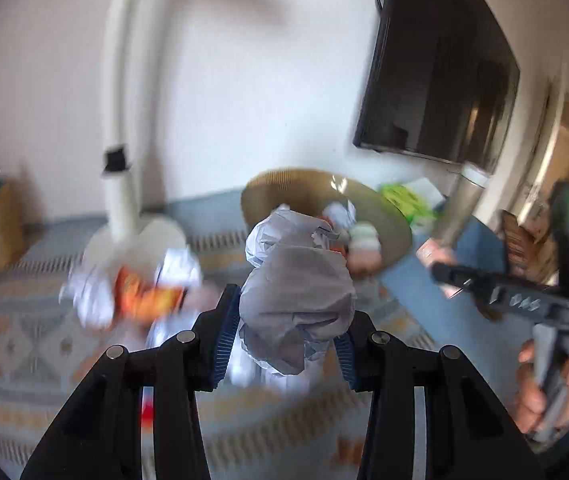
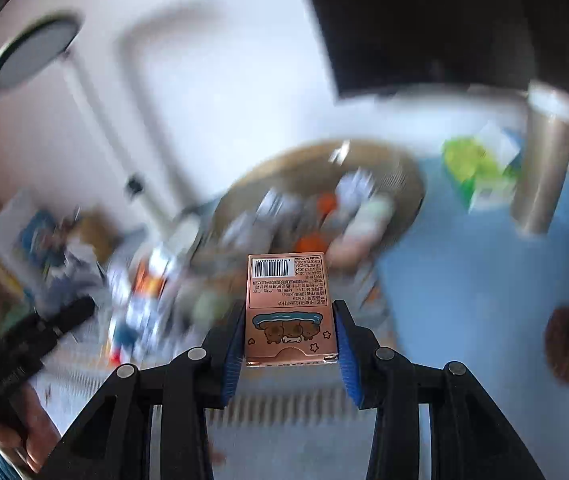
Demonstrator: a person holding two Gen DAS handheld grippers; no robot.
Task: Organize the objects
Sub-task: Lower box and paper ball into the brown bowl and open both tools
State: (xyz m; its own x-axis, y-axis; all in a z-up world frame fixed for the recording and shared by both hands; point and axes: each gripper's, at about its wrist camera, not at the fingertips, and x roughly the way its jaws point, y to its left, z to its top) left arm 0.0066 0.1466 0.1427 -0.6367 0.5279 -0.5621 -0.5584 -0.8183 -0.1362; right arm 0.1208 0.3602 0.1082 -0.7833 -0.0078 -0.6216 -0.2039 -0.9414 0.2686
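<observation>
My left gripper [image 1: 284,312] is shut on a crumpled white-grey wad of paper or plastic [image 1: 296,280], held above the patterned cloth. My right gripper [image 2: 288,324] is shut on a small pink box [image 2: 287,308] printed with a barcode and cartoon bears, its blue pads pressed to the box's two sides. Beyond both grippers stands a round woven basket [image 1: 388,216] [image 2: 404,172] holding several blurred items. A pile of loose wrappers, white and orange [image 1: 140,284] [image 2: 152,280], lies left of the basket. The right gripper and the hand holding it show at the right edge of the left wrist view [image 1: 492,292].
A white lamp post [image 1: 120,184] rises from a round base at the left. A metal cylinder [image 1: 460,208] [image 2: 544,160] and a green packet [image 1: 404,200] [image 2: 472,160] stand right of the basket on a blue surface. A dark screen [image 1: 440,80] hangs on the wall. A brown coaster [image 2: 568,344] lies at the right.
</observation>
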